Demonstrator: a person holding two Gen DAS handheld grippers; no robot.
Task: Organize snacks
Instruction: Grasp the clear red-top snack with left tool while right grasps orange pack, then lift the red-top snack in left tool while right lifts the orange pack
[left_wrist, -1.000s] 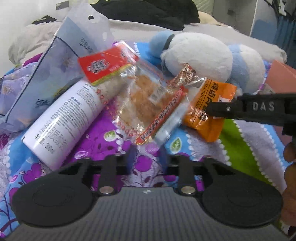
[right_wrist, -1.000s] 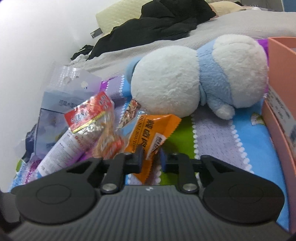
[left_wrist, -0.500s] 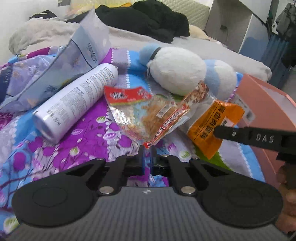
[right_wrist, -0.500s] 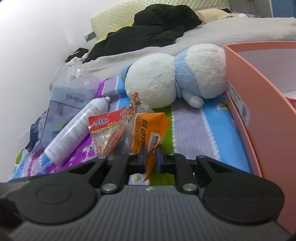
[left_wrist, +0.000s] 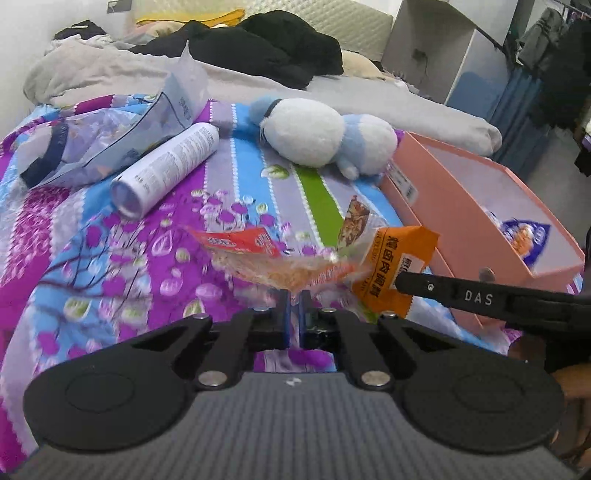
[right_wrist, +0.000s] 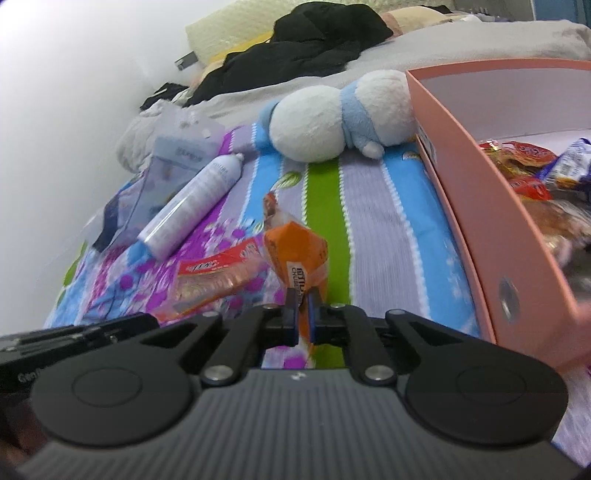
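— Changed in the last second? Both packets lifted clear of the pile. Left hand-held gripper (left_wrist: 293, 308) clamped on the lower edge of the clear red-labelled snack packet (left_wrist: 258, 254), now held up above the bedspread (left_wrist: 92, 266) rather than lying against the white spray bottle (left_wrist: 168, 166). Right hand-held gripper (right_wrist: 303, 317) pinched shut on the orange snack packet (right_wrist: 299, 251), also raised and swung closer to the pink box (right_wrist: 476, 206).

— Meaning for the job?

— Probably the carry stage: two snacks picked at once, box just to the right with several wrappers already inside (right_wrist: 524, 173). Drop-off not yet done; both packets short of the box wall. Bottle, bluish pouch (left_wrist: 122, 136) and plush toy (left_wrist: 317, 133) left on the bed — not snacks, so likely staying.

— Anything hard to read?

— Plenty. Motion blur over the clear packet and the bedspread beneath it, so exact height off the bed unclear. A small brown-patterned wrapper (left_wrist: 354, 221) poking up between the two packets — hard to say whether loose, stuck to one of them, or carried along. Far end of the box cut off in the right wrist view; contents only partly visible. Grip depth on the orange packet hidden behind the fingers.
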